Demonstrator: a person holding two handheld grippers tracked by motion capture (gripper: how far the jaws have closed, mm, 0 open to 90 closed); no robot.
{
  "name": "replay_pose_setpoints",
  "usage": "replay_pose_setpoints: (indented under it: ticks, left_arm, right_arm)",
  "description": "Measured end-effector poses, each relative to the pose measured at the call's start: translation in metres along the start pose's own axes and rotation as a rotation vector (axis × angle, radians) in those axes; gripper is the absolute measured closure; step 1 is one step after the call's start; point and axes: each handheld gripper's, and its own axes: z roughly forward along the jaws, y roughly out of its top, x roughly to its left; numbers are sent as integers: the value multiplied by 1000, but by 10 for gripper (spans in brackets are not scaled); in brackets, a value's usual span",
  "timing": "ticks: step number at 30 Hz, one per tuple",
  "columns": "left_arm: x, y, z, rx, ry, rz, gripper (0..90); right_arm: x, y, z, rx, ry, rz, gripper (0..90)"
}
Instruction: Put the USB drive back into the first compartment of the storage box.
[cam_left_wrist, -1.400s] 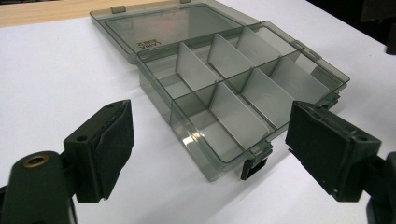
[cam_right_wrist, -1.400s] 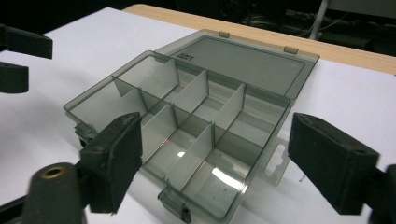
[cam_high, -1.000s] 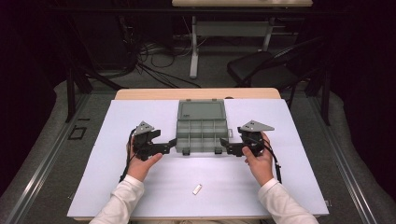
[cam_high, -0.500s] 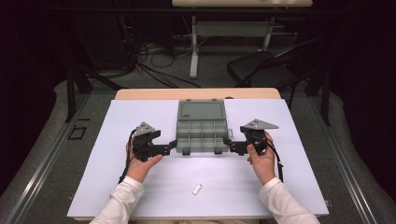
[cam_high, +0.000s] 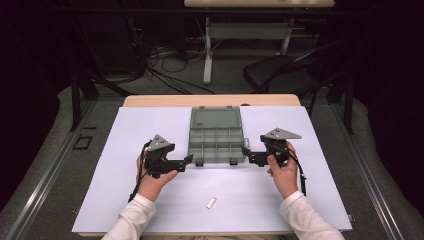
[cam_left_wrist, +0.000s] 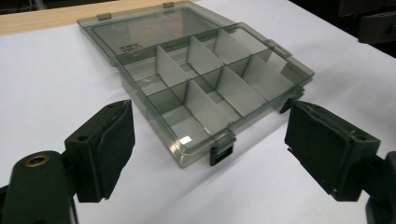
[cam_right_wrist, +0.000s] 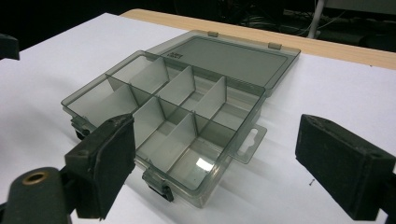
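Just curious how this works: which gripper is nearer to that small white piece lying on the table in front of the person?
The left gripper. It sits up and left of the small white piece; the right gripper is farther, up and right.

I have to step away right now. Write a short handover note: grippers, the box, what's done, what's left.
Left gripper: open, holding nothing, at the compartment box's left front corner.
Right gripper: open, holding nothing, at its right front corner.
Box: mid-table on the white sheet, lid folded flat behind, compartments look empty, front latches undone.
Small white piece lies loose near the front edge.
Done: box open. Left: likely loading that piece or closing; unclear.
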Motion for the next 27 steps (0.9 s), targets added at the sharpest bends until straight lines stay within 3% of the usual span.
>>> replay_pose_setpoints:
  ticks: [8, 13, 22, 27]
  left_arm:
    - [-15, -2, -8, -16, -5, 33, 185]
    - [-22, -4, -9, -5, -6, 61, 256]
    - [-36, -11, -6, 13, -22, 73, 342]
    - [-41, -13, -4, 35, -8, 78, 365]
  right_arm:
    - [0, 0, -1, -4, -2, -2, 119]
    - [2, 1, -1, -7, 3, -7, 122]
    - [4, 1, -2, -7, 6, -9, 127]
    - [5, 1, -3, -11, 9, -13, 128]
